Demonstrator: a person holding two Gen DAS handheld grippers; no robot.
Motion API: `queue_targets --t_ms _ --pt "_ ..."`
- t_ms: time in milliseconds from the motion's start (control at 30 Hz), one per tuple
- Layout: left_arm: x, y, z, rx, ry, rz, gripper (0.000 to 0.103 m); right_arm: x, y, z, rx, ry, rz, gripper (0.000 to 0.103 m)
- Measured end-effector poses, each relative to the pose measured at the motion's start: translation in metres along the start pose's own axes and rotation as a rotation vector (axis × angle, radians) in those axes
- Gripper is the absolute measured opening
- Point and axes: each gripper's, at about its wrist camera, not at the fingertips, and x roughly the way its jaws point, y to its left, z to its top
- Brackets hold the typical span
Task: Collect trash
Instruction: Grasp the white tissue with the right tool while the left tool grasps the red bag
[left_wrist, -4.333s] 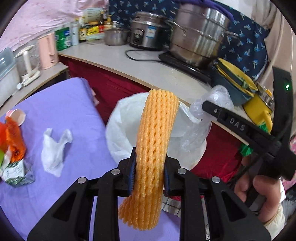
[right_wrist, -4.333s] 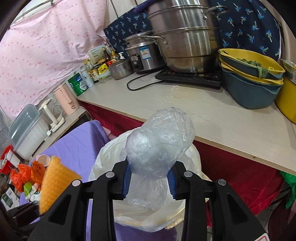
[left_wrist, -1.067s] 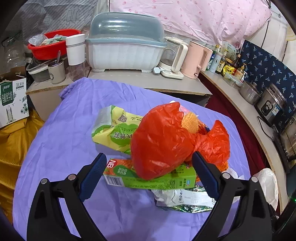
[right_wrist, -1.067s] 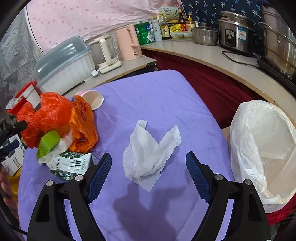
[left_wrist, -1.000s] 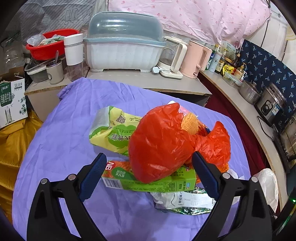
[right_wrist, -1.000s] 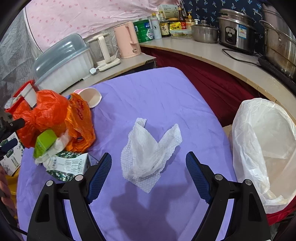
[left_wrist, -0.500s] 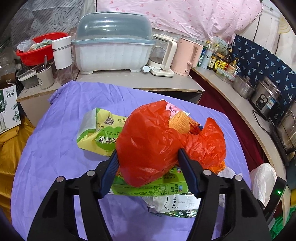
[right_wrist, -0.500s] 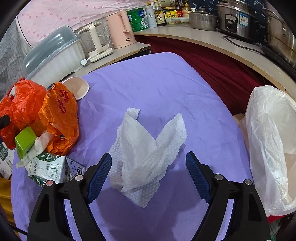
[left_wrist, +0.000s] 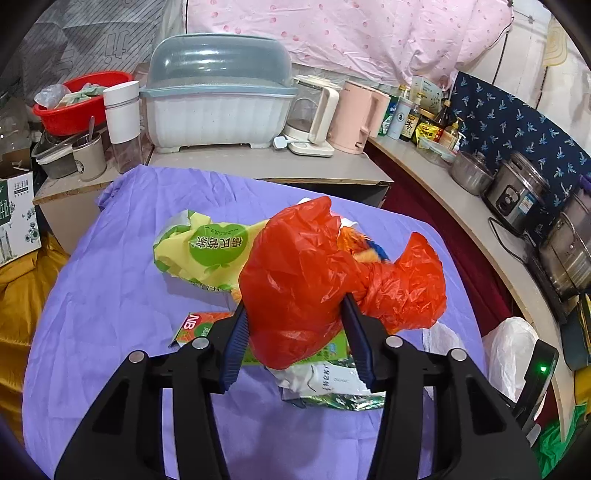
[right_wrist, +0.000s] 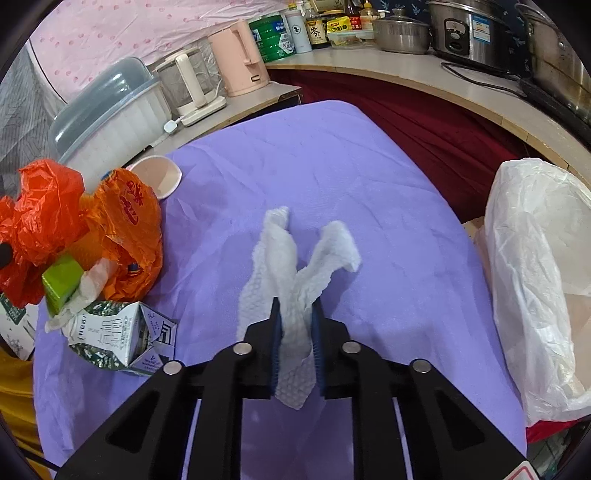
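Observation:
My left gripper (left_wrist: 295, 332) is shut on a crumpled red plastic bag (left_wrist: 306, 273), which also shows in the right wrist view (right_wrist: 40, 218). Under it lie a green carton (left_wrist: 201, 326), a yellow-green packet (left_wrist: 207, 251) and a milk carton (left_wrist: 332, 384). My right gripper (right_wrist: 297, 343) is shut on a white paper towel (right_wrist: 295, 273) over the purple tablecloth (right_wrist: 332, 155). An orange bag (right_wrist: 125, 229), the milk carton (right_wrist: 110, 339) and a pink cup (right_wrist: 157, 177) lie to the left. The white-lined trash bin (right_wrist: 532, 266) stands at the table's right edge.
A counter behind holds a dish rack (left_wrist: 218, 99), kettles (left_wrist: 354, 118), bottles and steel pots (right_wrist: 469, 26). A red basin (left_wrist: 77, 99) and cups stand at the far left. A cardboard box (left_wrist: 16, 218) sits left of the table.
Both grippers were open and have closed: the left on the red bag, lifting it slightly off the cartons, the right on the paper towel after moving down to it.

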Motion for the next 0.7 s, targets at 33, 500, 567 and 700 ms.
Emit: queue_targets --t_ms 33,500,567,700 --pt "-0.004 -0.002 -0.001 -0.001 -0.002 -0.004 0.046 -0.005 -0.002 0.0 0.003 -0.008 0.003 0.012" --pt "-0.069 -0.062 -0.019 0.07 -0.061 -0.064 0.046 -0.102 -0.032 0.009 0.033 -0.17 0.023 0.01" --pt "-0.079 -0.077 -0.022 0.086 -0.068 -0.079 0.046 -0.119 -0.04 0.01 0.041 -0.198 0.023 0.01" --pt "-0.094 -0.106 -0.029 0.123 -0.079 -0.108 0.046 -0.15 -0.06 0.01 0.056 -0.248 0.019 0.01"
